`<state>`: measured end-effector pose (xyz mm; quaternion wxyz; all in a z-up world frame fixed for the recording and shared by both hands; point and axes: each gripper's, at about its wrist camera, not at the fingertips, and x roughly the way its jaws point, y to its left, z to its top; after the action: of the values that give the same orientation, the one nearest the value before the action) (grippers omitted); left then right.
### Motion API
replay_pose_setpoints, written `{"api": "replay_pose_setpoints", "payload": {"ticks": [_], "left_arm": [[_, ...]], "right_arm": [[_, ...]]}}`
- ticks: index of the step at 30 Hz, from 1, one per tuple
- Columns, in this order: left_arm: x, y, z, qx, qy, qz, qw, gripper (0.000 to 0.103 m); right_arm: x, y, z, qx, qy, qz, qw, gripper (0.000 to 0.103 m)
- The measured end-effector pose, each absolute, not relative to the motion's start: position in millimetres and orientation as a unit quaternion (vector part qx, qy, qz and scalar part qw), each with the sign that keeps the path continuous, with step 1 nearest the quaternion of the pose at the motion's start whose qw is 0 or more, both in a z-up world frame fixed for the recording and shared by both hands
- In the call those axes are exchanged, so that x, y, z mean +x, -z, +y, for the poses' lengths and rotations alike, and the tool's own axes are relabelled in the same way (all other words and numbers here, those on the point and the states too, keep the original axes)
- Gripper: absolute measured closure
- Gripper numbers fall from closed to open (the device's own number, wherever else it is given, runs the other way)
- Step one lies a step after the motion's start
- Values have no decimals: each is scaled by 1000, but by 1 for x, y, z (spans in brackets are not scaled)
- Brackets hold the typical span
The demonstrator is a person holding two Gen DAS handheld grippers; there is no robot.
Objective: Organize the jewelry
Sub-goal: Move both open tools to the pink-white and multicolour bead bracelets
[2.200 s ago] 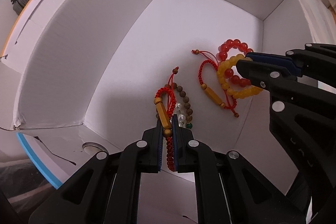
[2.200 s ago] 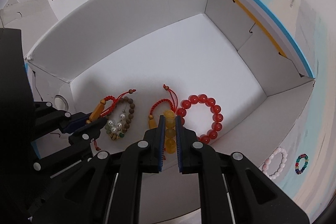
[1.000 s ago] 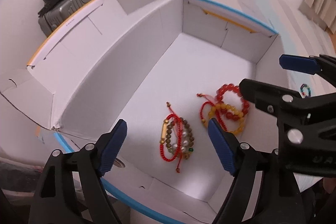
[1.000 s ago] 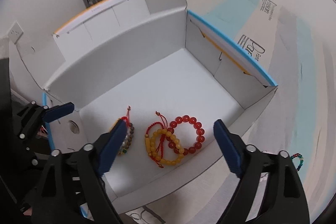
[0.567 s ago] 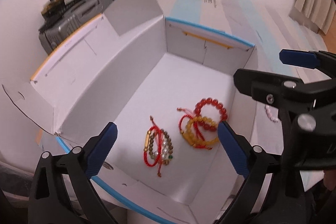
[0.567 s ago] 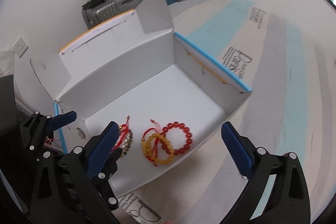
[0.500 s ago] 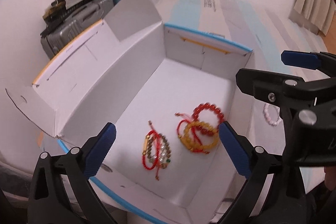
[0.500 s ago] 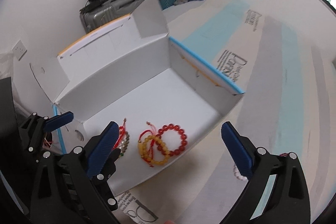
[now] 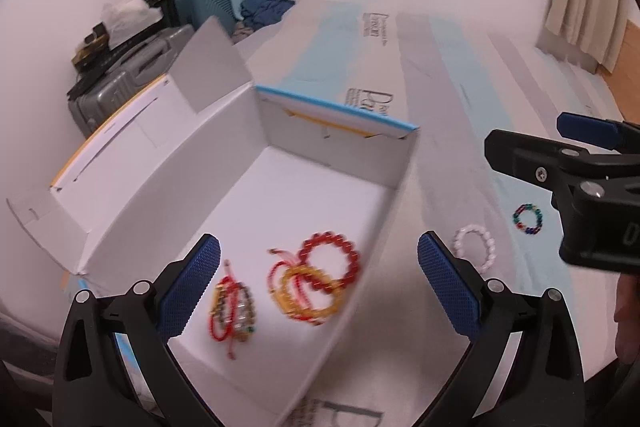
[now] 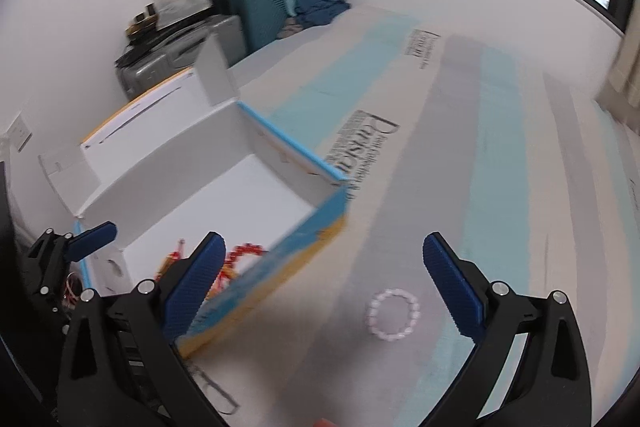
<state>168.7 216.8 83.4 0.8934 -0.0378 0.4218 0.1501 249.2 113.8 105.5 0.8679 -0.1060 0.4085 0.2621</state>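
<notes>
Now, in the left wrist view, the left gripper (image 9: 319,281) has let go and lifted, leaving 2 bracelet clusters (image 9: 308,285) inside the white box (image 9: 160,183). In the right wrist view, the right gripper (image 10: 322,281), also released and wide, has swung toward the white bracelet (image 10: 394,314) on the mat, probably next.

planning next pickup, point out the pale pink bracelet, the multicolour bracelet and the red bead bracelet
pale pink bracelet (image 10: 394,314): right wrist view, on its lower beads.
multicolour bracelet (image 9: 528,218): left wrist view, on its bead ring.
red bead bracelet (image 9: 329,259): left wrist view, on its bead ring.

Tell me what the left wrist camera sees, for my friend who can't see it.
An open left gripper hangs over a white box holding bead bracelets. A white bracelet and a multicolored bracelet lie outside on the floor.
</notes>
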Motion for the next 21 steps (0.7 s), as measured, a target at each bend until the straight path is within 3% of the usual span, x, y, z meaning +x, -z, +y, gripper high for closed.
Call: {"api": "replay_pose_setpoints", "payload": {"ticks": [21], "left_arm": [[246,1,105,-23,-51,455,889,6]], "right_arm": [[318,-26,-36,-76,-181,457,867,8]]}}
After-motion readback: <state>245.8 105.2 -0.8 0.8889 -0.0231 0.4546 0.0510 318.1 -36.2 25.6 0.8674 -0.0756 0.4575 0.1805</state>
